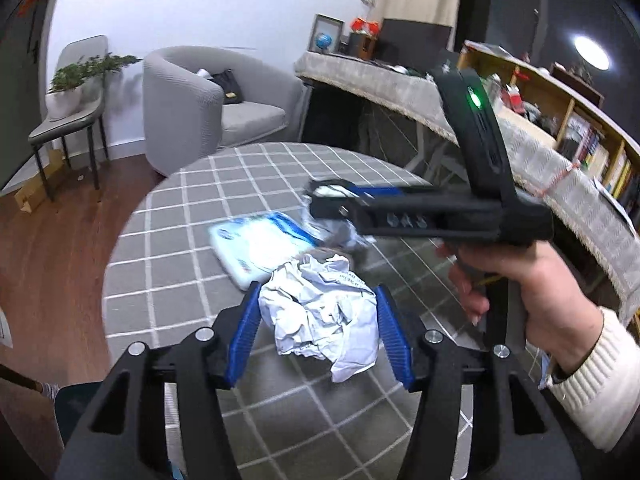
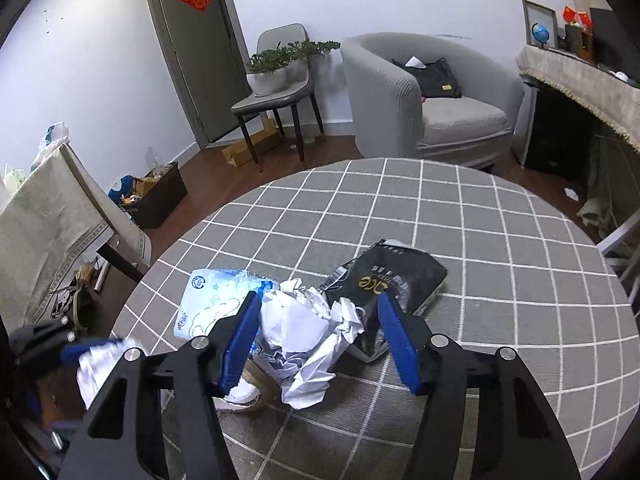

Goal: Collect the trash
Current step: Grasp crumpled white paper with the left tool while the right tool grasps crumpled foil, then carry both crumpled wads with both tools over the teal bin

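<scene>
My left tongs (image 1: 318, 300) clamp a crumpled white paper wad (image 1: 320, 312), both blue pads against its sides, above the grey checked counter (image 1: 180, 248). That view alone shows my right hand (image 1: 532, 284) on its handle. My right tongs (image 2: 318, 312) stand half open around a second crumpled paper (image 2: 304, 332); only the left pad seems to touch it. Only the right view shows the black packet (image 2: 396, 276) just right of that paper; the pale blue packet (image 2: 208, 304) lies just left.
</scene>
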